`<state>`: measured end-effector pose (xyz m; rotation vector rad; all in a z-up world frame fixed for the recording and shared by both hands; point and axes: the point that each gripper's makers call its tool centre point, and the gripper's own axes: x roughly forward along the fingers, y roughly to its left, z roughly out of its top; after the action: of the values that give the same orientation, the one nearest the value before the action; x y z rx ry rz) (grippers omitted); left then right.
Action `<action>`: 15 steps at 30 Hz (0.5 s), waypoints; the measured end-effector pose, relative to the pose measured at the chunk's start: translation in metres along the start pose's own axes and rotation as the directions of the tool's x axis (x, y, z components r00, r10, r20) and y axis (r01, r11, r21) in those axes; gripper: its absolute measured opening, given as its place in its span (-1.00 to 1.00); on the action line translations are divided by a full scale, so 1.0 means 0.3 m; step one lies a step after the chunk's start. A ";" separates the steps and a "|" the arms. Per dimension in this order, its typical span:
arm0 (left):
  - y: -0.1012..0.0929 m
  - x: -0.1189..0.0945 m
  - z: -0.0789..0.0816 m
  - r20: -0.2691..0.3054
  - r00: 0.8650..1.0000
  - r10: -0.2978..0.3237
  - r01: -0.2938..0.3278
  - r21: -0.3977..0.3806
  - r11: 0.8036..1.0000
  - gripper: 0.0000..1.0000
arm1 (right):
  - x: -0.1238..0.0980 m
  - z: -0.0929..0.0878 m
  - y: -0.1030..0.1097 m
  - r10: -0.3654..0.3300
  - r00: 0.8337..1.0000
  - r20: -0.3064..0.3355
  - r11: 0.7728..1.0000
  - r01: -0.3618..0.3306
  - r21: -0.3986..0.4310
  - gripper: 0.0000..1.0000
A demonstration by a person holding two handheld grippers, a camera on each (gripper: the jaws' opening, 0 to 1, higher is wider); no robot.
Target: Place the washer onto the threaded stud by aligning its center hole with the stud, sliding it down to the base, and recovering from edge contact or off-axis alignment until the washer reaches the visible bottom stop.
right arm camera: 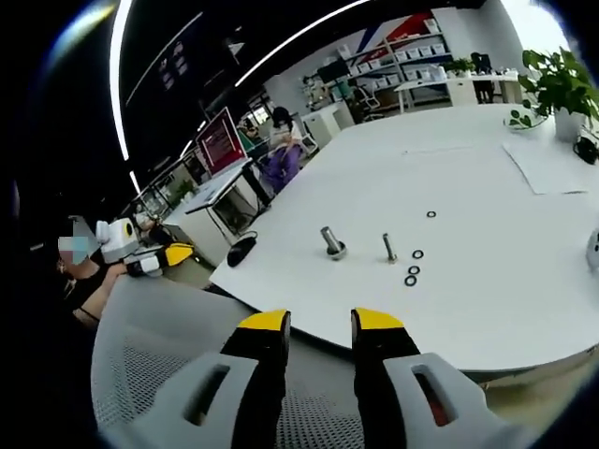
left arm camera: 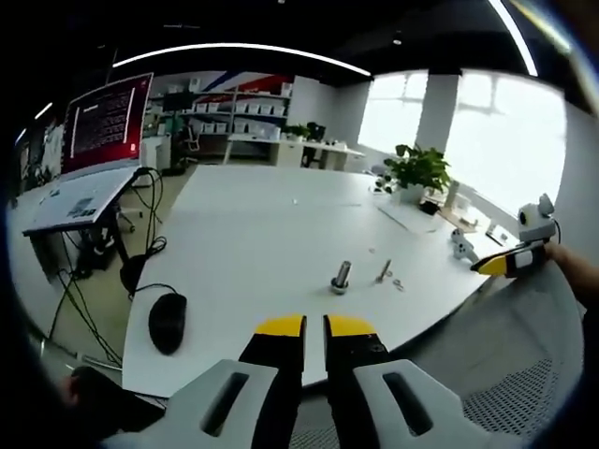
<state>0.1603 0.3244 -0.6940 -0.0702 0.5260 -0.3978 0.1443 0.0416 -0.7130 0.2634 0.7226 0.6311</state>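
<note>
**Both grippers held back off the table, washers not picked up yet**

Left gripper (left arm camera: 314, 325): its yellow-tipped jaws are nearly pressed together, just a thin slit between them, nothing in them. Right gripper (right arm camera: 321, 321): jaws spread apart with a clear gap, also holding nothing. Both sit off the near edge of the white table (right arm camera: 487, 187), over a grey mesh chair back (right arm camera: 159, 337).

Using the stud (right arm camera: 331, 242) as the landmark: it stands on the table on a round base, well ahead of both sets of jaws. Just beside it, in the right gripper view, is a thinner bolt (right arm camera: 388, 248). Past the bolt, three small dark washers (right arm camera: 413, 269) lie flat in a loose cluster, and one more washer (right arm camera: 430, 214) sits alone farther back from the stud. None of them touches the stud.

In the left gripper view, a black mouse (left arm camera: 168, 322) lies to the left of the stud near the table edge, and a potted plant (left arm camera: 416, 171) stands far behind it.
</note>
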 end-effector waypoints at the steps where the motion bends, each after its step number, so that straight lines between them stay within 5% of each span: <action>1: 0.013 -0.003 0.001 -0.005 1.000 0.030 -0.030 -0.004 1.000 -0.91 | -0.001 -0.004 -0.001 0.003 1.000 -0.008 1.000 -0.003 -0.006 -0.43; 3: 0.046 -0.014 0.019 0.016 0.994 0.108 -0.108 -0.005 0.994 -0.91 | 0.001 -0.012 0.005 0.018 0.999 -0.026 1.000 -0.018 -0.014 -0.43; 15: 0.008 -0.035 0.088 0.022 0.957 0.289 -0.290 0.059 0.955 -0.90 | 0.007 -0.053 0.079 0.125 0.985 -0.116 0.986 -0.137 -0.097 -0.43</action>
<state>0.1662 0.3297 -0.6667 0.0634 0.5016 -0.1264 0.1241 0.0617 -0.7155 0.1815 0.7792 0.8112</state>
